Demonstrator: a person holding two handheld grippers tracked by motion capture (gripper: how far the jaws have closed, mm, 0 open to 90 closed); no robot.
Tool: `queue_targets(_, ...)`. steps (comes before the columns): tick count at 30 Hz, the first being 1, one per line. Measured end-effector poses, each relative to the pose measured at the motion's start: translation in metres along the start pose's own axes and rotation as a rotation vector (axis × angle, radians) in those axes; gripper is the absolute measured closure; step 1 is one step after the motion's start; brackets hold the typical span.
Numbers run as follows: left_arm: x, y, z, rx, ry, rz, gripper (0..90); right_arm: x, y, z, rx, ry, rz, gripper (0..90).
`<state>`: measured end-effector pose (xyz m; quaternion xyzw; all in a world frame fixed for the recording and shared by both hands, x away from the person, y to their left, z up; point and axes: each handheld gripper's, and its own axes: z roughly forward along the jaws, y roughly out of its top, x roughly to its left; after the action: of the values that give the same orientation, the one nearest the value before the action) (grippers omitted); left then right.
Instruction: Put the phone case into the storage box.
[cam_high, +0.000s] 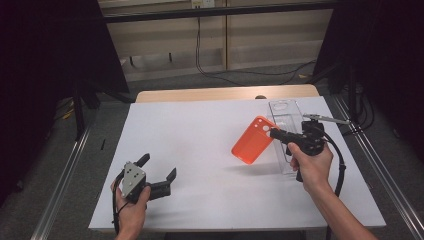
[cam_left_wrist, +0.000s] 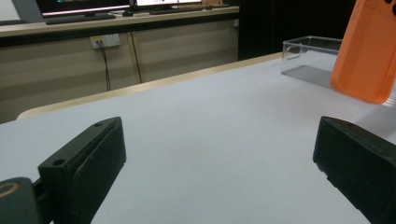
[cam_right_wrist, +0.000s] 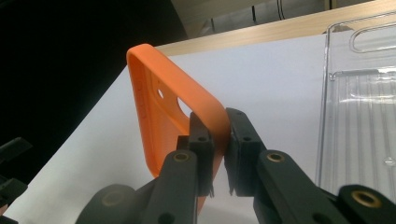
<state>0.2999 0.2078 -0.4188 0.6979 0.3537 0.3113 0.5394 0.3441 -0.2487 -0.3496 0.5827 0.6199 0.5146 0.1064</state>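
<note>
**Orange phone case lifted clear of the counter; second tongs not yet engaged**

The right tongs (cam_right_wrist: 220, 140) were closed on one rim of the orange phone case (cam_high: 253, 139), at its camera-cutout end, and held it tilted in the air over the right half of the counter (cam_high: 200, 150). The case hung just beside the clear plastic tray (cam_high: 286, 131), which lay along the right edge. The left tongs (cam_high: 159, 170) stood wide open near the front left corner, well apart from the case, with nothing between the jaws.

Judgement: the step in hand was the carry or presentation of the case. The next move would likely call for the left tongs to approach and take the free end squarely, since the single-rim grip could let the case pivot or slip.
</note>
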Motion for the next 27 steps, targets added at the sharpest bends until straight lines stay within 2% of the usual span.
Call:
queue_targets(4, 0.006, -0.008, -0.005, -0.016, 0.03, -0.025, 2.6, -0.001, 0.004, -0.004, -0.012, -0.004, -0.012, 81.6)
queue_targets(6, 0.006, -0.011, -0.006, -0.018, 0.03, -0.021, 2.5, -0.002, 0.007, -0.005, -0.013, -0.012, -0.013, 81.6)
queue_targets(7, 0.007, -0.012, -0.007, -0.024, 0.038, -0.005, 2.5, -0.002, 0.008, -0.006, -0.015, -0.012, -0.012, 81.6)
queue_targets(9, 0.007, -0.014, -0.009, -0.024, 0.042, -0.034, 2.4, -0.003, 0.01, -0.008, -0.019, -0.016, -0.013, 81.6)
queue_targets(14, 0.004, -0.012, -0.013, -0.039, 0.063, -0.068, 2.4, -0.006, 0.015, -0.015, -0.038, -0.025, -0.015, 81.6)
queue_targets(19, -0.001, -0.013, -0.012, -0.025, 0.06, -0.04, 2.1, -0.012, 0.017, -0.016, -0.06, -0.028, -0.015, 81.6)
queue_targets(21, -0.001, -0.013, -0.011, -0.034, 0.077, -0.044, 0.6, -0.014, 0.019, -0.016, -0.068, -0.032, -0.018, 81.6)
queue_targets(27, 0.001, -0.014, -0.01, -0.022, 0.068, -0.049, 1.5, -0.021, 0.025, -0.017, -0.081, -0.056, -0.01, 81.6)
